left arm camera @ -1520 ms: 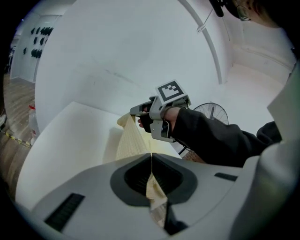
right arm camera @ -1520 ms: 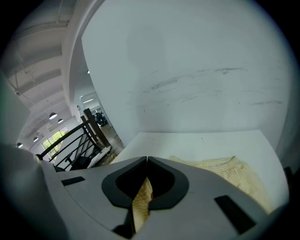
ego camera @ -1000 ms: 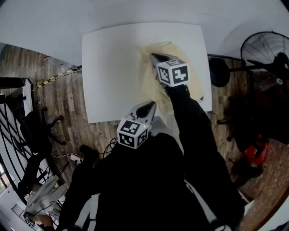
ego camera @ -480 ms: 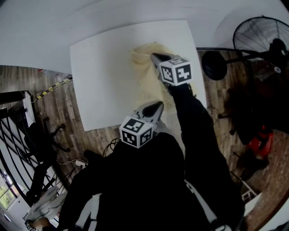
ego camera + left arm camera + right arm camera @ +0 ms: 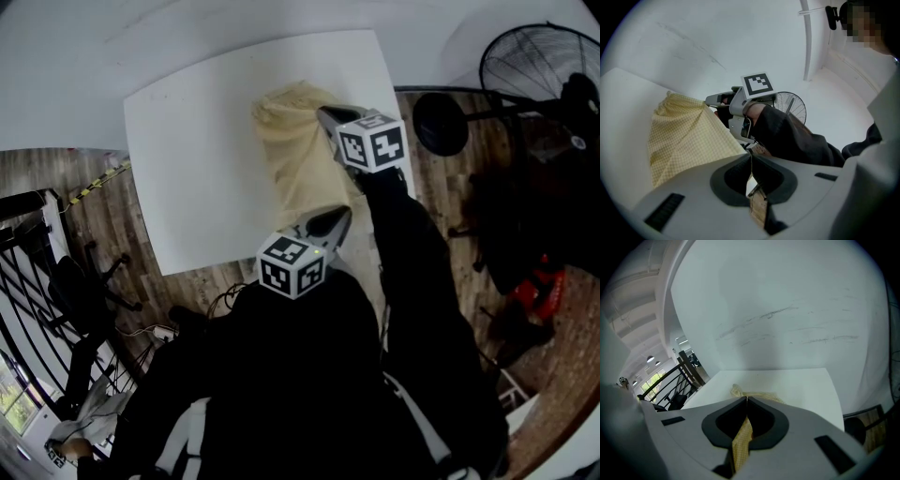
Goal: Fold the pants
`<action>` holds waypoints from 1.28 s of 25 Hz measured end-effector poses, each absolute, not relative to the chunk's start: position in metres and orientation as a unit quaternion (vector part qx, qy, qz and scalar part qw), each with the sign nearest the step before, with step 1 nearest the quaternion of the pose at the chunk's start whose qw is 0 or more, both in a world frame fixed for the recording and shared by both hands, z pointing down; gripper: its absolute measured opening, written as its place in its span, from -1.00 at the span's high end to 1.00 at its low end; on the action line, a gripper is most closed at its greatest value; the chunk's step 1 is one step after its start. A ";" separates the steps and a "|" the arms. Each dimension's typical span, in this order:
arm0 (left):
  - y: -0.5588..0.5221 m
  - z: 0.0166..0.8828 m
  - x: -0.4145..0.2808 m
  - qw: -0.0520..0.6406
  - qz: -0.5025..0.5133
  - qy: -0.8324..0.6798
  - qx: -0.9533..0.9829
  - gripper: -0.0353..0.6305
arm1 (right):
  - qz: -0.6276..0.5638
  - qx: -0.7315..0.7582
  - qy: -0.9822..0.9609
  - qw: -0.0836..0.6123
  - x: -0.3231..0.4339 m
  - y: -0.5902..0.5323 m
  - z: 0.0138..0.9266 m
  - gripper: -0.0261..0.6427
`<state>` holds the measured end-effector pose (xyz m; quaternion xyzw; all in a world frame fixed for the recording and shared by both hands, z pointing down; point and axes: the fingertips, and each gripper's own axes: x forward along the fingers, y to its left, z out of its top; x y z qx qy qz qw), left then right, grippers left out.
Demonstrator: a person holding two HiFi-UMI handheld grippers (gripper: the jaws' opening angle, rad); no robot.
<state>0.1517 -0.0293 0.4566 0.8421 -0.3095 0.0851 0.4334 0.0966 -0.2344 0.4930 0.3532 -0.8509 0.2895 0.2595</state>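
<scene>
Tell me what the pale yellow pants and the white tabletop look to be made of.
Pale yellow checked pants: thin woven cloth, probably light cotton or a blend. The finish is matte, with a fine check weave and soft gathers and folds.
White rectangular tabletop: hard, smooth board, possibly laminate or painted. It is an even matte white, flat with a crisp edge; the core is not visible.

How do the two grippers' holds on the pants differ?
The right gripper pinches the pants near their far end, over the table; the left gripper pinches the near end at the table's near edge. The right shows a broad strip of cloth between its jaws, the left only a thin edge. Both are shut on fabric.
</scene>
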 end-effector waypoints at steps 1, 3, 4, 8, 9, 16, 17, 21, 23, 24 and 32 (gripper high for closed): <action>-0.032 0.459 0.158 0.438 0.082 -0.307 0.841 0.86 | 0.293 0.350 -0.852 0.258 0.100 -0.236 0.496 0.89; -0.036 0.463 0.172 0.450 0.075 -0.300 0.838 0.86 | 0.295 0.346 -0.852 0.261 0.109 -0.239 0.502 0.89; -0.038 0.466 0.178 0.456 0.072 -0.297 0.836 0.86 | 0.294 0.345 -0.852 0.263 0.114 -0.240 0.504 0.89; -0.046 0.478 0.199 0.475 0.067 -0.292 0.828 0.86 | 0.291 0.333 -0.854 0.274 0.127 -0.245 0.515 0.90; -0.048 0.481 0.203 0.477 0.068 -0.292 0.826 0.86 | 0.289 0.329 -0.855 0.278 0.129 -0.247 0.517 0.90; -0.062 0.499 0.223 0.492 0.071 -0.289 0.818 0.86 | 0.297 0.315 -0.852 0.294 0.142 -0.258 0.539 0.89; -0.064 0.502 0.226 0.496 0.071 -0.288 0.816 0.86 | 0.298 0.313 -0.851 0.297 0.143 -0.258 0.542 0.89; -0.068 0.516 0.237 0.513 0.074 -0.282 0.808 0.86 | 0.300 0.311 -0.848 0.307 0.152 -0.263 0.554 0.89; -0.070 0.523 0.242 0.520 0.075 -0.279 0.804 0.86 | 0.306 0.309 -0.846 0.309 0.156 -0.264 0.562 0.89; -0.070 0.526 0.244 0.523 0.076 -0.278 0.802 0.86 | 0.309 0.308 -0.845 0.310 0.158 -0.264 0.565 0.89; -0.073 0.546 0.260 0.542 0.077 -0.281 0.788 0.86 | 0.321 0.311 -0.833 0.326 0.175 -0.266 0.593 0.89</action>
